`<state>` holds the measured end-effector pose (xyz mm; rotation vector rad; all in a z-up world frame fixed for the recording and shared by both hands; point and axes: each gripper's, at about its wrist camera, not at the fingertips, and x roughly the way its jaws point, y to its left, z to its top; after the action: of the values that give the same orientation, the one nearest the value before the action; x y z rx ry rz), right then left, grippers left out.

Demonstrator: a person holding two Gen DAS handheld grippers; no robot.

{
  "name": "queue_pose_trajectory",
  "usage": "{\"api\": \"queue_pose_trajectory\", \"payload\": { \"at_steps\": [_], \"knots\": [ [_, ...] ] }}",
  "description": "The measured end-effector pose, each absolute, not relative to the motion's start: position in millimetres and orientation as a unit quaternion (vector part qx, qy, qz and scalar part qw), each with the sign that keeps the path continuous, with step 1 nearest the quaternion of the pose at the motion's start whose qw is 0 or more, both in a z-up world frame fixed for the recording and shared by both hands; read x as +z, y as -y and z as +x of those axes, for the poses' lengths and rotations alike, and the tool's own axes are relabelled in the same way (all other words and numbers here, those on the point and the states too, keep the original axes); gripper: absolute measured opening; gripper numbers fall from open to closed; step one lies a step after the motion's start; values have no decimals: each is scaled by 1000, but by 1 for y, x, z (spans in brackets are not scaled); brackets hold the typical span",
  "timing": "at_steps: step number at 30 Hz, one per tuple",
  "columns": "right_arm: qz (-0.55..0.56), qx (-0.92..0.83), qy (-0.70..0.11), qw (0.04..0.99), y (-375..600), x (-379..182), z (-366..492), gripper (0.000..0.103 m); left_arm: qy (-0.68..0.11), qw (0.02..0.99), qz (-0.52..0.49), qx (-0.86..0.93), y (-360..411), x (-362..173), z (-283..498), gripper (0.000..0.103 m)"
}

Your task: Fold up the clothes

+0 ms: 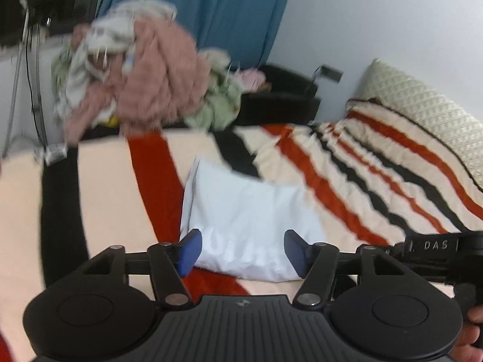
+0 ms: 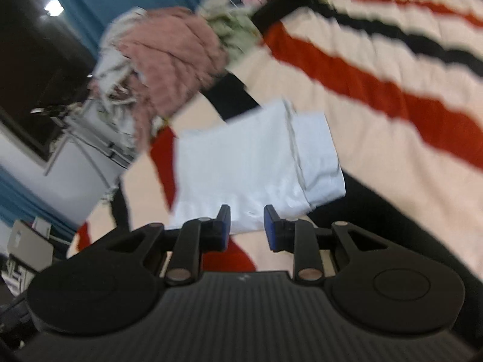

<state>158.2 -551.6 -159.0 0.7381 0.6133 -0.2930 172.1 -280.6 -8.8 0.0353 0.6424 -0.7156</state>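
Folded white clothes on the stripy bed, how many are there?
1. The folded white garment lies on the striped blanket, just ahead of both grippers. The heap of unfolded clothes behind could hide more.

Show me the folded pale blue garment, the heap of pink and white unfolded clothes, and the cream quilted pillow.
folded pale blue garment (image 1: 241, 211), left wrist view, middle of its top face
heap of pink and white unfolded clothes (image 1: 157, 69), left wrist view, pink fuzzy piece
cream quilted pillow (image 1: 422, 111), left wrist view, its quilted face

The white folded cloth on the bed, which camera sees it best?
The right wrist view: the white folded cloth lies nearly whole, its seam and folded edge visible. In the left wrist view the cloth is blurrier and its near edge hides behind the gripper.
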Motion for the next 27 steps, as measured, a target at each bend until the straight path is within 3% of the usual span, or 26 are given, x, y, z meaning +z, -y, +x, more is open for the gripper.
{"api": "queue_pose_trajectory", "payload": {
  "at_steps": [2,6,8,11,13,14,27],
  "knots": [
    [335,-133,-277,891,539,-130,136,28,-287,894,23,-344,266,20,139,68],
    [293,-120,-244,917,512,-81,96,29,-252,902,17,-350,234,69,76,83],
    [269,-117,-229,928,497,-63,74,34,-232,907,20,-351,218,92,43,89],
    [240,-110,-204,943,476,-43,41,59,-207,916,29,-342,193,111,1,102],
    [225,-107,-189,950,463,-39,22,82,-194,922,40,-333,177,116,-24,103],
    [217,-105,-182,953,456,-37,12,86,-187,925,46,-328,170,117,-36,103],
    [150,-121,-129,973,378,-105,-38,84,-114,957,44,-263,80,78,-129,103]
  ]
}}
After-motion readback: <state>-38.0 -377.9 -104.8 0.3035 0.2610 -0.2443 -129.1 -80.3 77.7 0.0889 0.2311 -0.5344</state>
